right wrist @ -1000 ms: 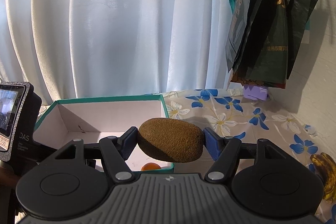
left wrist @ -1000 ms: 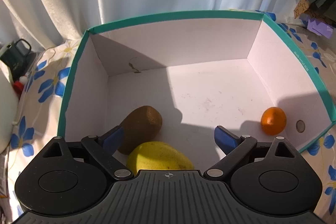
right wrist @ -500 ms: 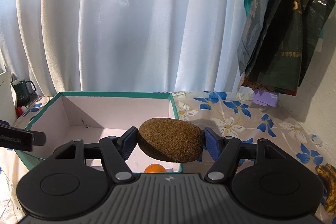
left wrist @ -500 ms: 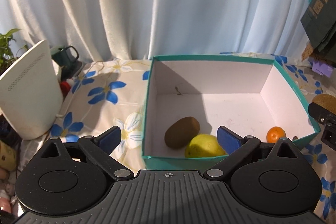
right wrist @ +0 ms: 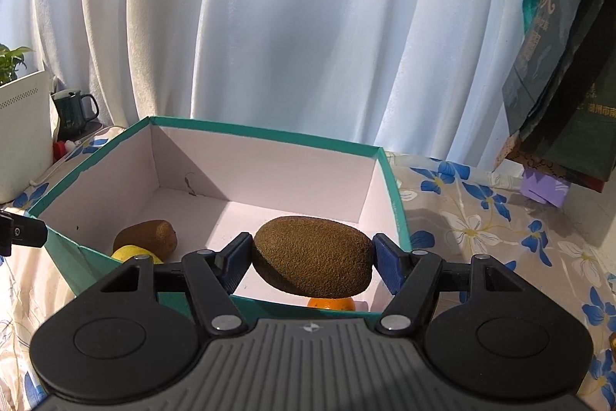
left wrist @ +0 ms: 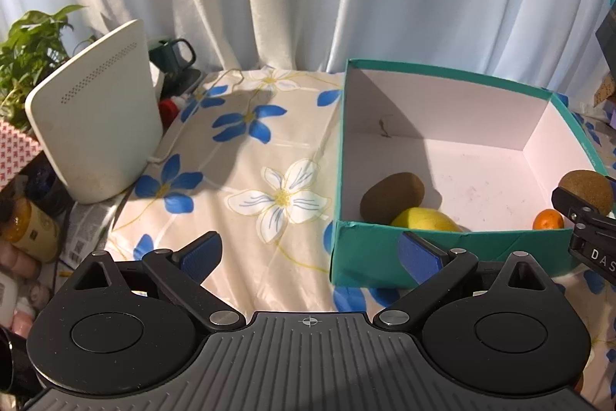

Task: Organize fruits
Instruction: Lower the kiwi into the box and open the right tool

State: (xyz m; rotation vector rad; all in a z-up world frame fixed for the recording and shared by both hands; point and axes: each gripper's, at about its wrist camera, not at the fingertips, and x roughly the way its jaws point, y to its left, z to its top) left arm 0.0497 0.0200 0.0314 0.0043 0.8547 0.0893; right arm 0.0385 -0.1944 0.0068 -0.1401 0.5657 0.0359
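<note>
A kiwi [right wrist: 312,256] is being gripped by the right hand-held gripper [right wrist: 312,262] above the teal box [right wrist: 269,135]; the left hand-held gripper [left wrist: 308,253] is being held open, empty, beside the box.

Brown kiwi [right wrist: 312,262] held over teal box [right wrist: 265,137]; kiwi, lemon, orange inside.

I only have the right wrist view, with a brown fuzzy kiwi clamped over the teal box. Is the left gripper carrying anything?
Observer: No. The left gripper is open and empty, above the floral cloth beside the teal cardboard box.
Operator: What is the orange thing hidden under the brown fuzzy kiwi?
Observer: A small round orange fruit on the box floor, in the near right corner.
</note>
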